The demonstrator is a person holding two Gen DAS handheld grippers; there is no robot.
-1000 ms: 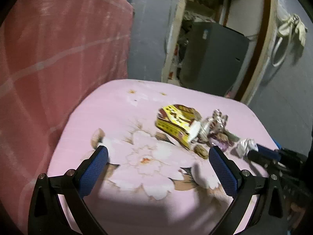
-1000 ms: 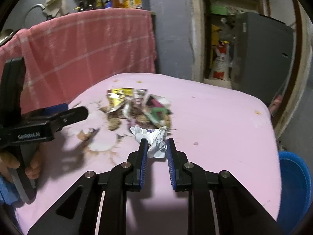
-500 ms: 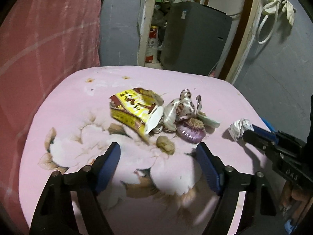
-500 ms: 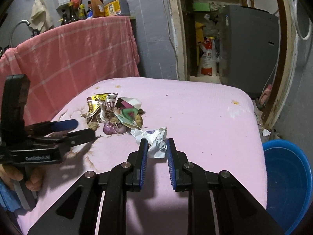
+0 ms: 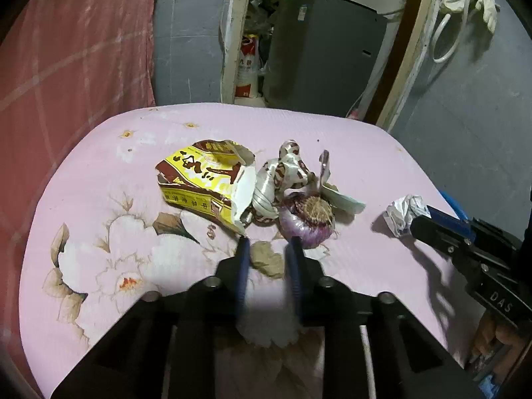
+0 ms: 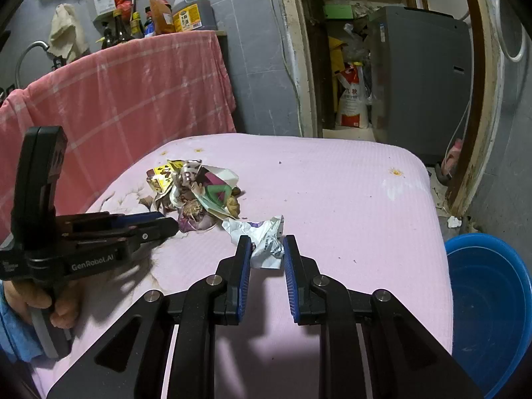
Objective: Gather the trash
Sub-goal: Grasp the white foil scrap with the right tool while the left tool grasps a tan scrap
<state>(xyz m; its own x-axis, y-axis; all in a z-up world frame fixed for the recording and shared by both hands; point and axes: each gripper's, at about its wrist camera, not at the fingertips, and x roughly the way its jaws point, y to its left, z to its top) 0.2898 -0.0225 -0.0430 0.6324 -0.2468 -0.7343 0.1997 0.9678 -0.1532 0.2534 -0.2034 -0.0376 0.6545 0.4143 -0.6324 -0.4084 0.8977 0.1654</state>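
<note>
Left tongs [image 5: 266, 249]: closing around a brown scrap [image 5: 266, 257], pads not yet pressing
Right tongs [image 6: 263, 249]: clenched on crumpled white wrapper [image 6: 262, 239], lifted for binning
Trash pile [image 5: 246, 186]: yellow packet, onion on pink table [image 5: 349, 133]
Blue basin [image 6: 492, 299]: beside table, likely the bin

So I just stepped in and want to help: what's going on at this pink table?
A person with a gripper in each hand is clearing trash off the pink table. The right gripper is shut on a crumpled white wrapper. The left gripper is closing around a brown scrap beside the purple onion and yellow packet. A blue basin waits beside the table.
</note>
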